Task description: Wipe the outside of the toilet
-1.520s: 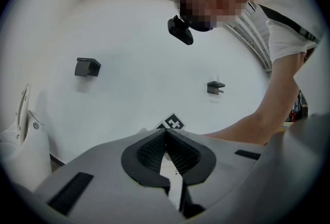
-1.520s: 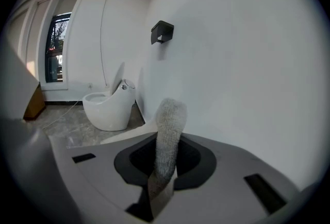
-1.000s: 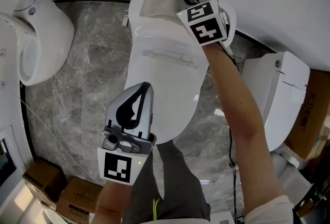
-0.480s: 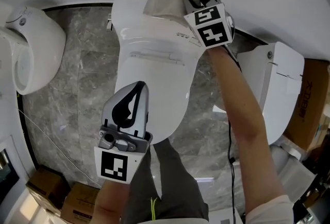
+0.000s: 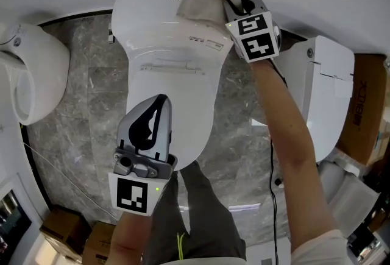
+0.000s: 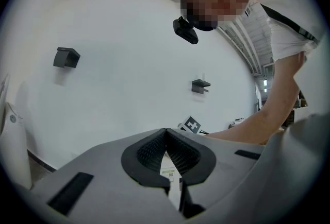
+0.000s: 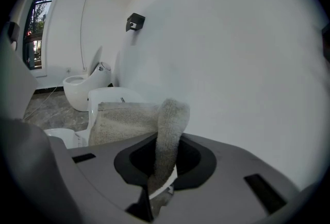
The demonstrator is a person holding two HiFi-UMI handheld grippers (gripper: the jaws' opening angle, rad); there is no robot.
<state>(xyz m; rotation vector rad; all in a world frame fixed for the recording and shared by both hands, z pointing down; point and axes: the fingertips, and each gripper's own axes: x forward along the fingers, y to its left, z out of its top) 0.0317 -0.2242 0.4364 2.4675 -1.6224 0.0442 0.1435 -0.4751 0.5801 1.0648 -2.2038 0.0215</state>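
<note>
A white toilet (image 5: 170,69) with its lid down stands against the wall in the head view. A beige cloth (image 5: 204,2) lies on the tank's right rear corner, and my right gripper (image 5: 234,5) is shut on it. In the right gripper view the cloth (image 7: 165,135) runs up between the jaws and spreads over the tank (image 7: 105,97). My left gripper (image 5: 152,117) hovers over the front of the lid, shut and holding nothing. The left gripper (image 6: 166,138) points at the bare wall in its own view.
A second white toilet (image 5: 30,75) stands at the left and a third (image 5: 323,99) at the right, on grey marble floor (image 5: 85,75). Cardboard boxes (image 5: 67,233) sit at the lower left. Black brackets (image 6: 66,57) hang on the wall.
The head view has shifted, so the toilet sits lower and further left in frame. My right gripper has slid with the cloth toward the tank's right rear corner. The left gripper holds its place.
</note>
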